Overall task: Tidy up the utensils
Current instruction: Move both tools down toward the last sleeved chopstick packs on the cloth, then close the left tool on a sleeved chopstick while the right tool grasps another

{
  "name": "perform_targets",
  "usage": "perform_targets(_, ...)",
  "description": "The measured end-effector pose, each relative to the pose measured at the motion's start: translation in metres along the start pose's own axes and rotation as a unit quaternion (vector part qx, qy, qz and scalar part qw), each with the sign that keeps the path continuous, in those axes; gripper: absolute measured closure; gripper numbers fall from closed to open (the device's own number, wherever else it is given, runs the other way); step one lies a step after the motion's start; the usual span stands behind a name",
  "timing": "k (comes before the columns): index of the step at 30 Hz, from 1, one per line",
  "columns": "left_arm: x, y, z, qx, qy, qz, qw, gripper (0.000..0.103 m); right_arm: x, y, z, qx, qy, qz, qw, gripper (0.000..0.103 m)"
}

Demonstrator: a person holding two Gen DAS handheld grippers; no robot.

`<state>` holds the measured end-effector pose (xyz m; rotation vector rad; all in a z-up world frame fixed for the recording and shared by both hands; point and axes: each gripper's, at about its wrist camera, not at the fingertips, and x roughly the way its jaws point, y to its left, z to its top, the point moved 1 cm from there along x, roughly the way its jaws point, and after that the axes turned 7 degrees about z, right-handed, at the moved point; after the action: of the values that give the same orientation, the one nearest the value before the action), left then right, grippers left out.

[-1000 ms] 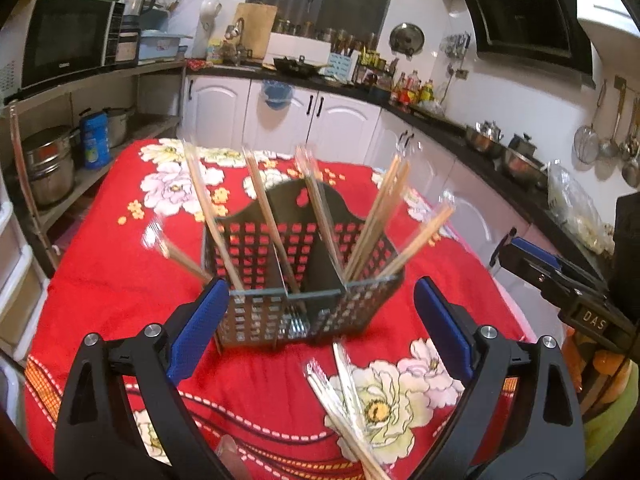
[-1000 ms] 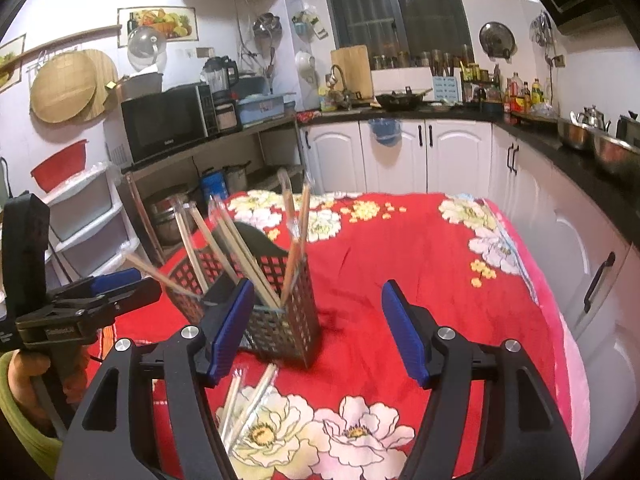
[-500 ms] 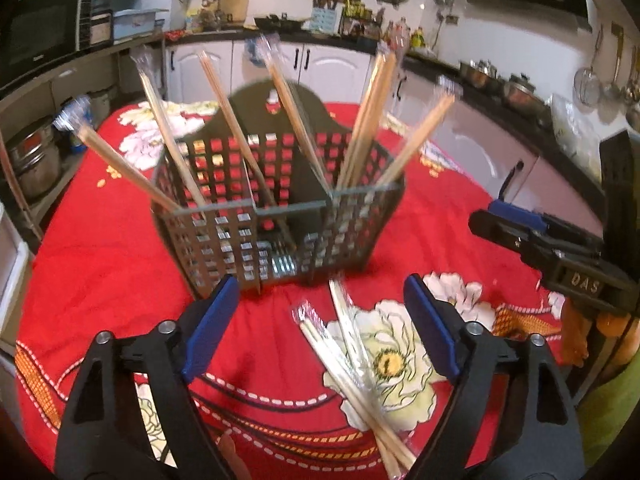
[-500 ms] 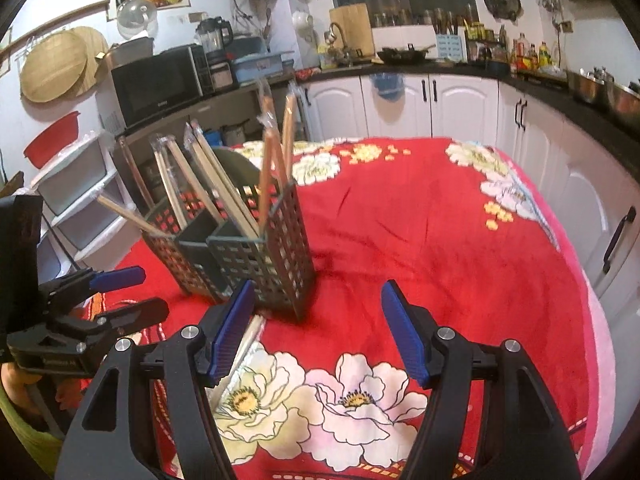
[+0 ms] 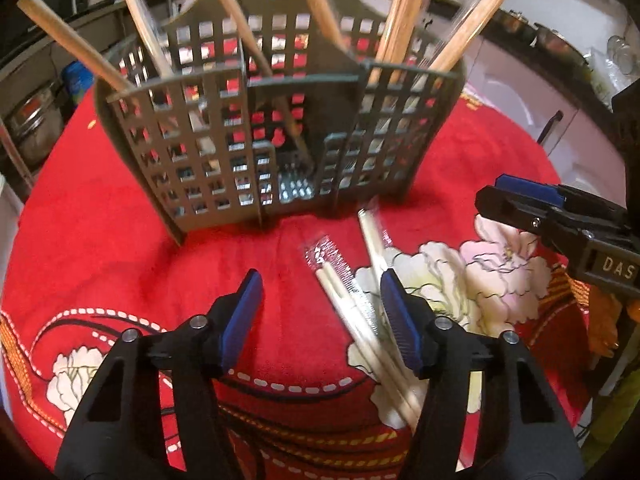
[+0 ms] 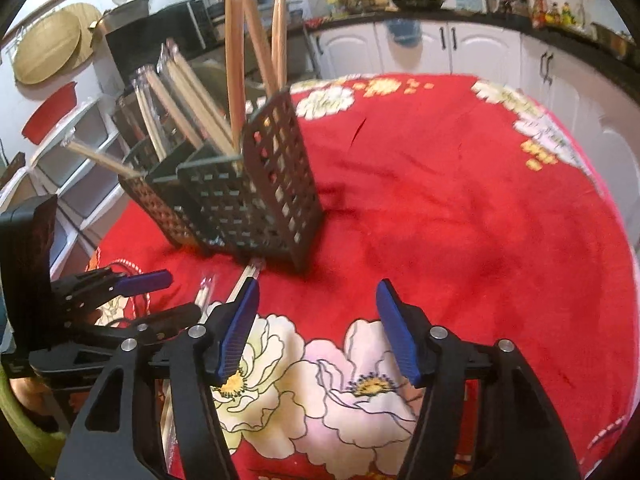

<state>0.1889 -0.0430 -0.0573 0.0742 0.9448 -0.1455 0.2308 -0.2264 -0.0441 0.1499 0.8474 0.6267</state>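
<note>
Left wrist shows us our left gripper (image 5: 320, 308) closing, half-wide, around wrapped chopsticks (image 5: 352, 316) before the caddy (image 5: 224, 152); our right gripper (image 6: 316, 320) narrows over bare cloth (image 6: 460, 208).

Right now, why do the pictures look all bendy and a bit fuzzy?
Left wrist view: the fisheye lens bows the dark grey plastic lattice utensil caddy outward, and the plastic-wrapped pale wooden chopsticks lying on the red flowered tablecloth look smeared. Right wrist view: the white kitchen cabinets curve along the rim, and the standing chopsticks' tips blur.
</note>
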Motion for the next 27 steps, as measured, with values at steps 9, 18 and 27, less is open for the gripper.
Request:
perform_targets(9, 0.016, 0.009, -0.008, -0.004, 0.009, 0.006, 0.9999, 0.088, 0.036, 0.01, 0.005, 0.009, 0.046, 0.05, 0.998, 0.055)
perform_targets(18, 0.009, 0.029, -0.005, -0.025, -0.001, -0.02, 0.9995, 0.1, 0.066, 0.027, 0.008, 0.003, 0.068, 0.046, 0.997, 0.063)
perform_targets(27, -0.001, 0.041, -0.001, -0.031, -0.009, -0.034, 0.9989, 0.101, 0.077, 0.031, 0.009, 0.004, 0.056, 0.006, 0.998, 0.086)
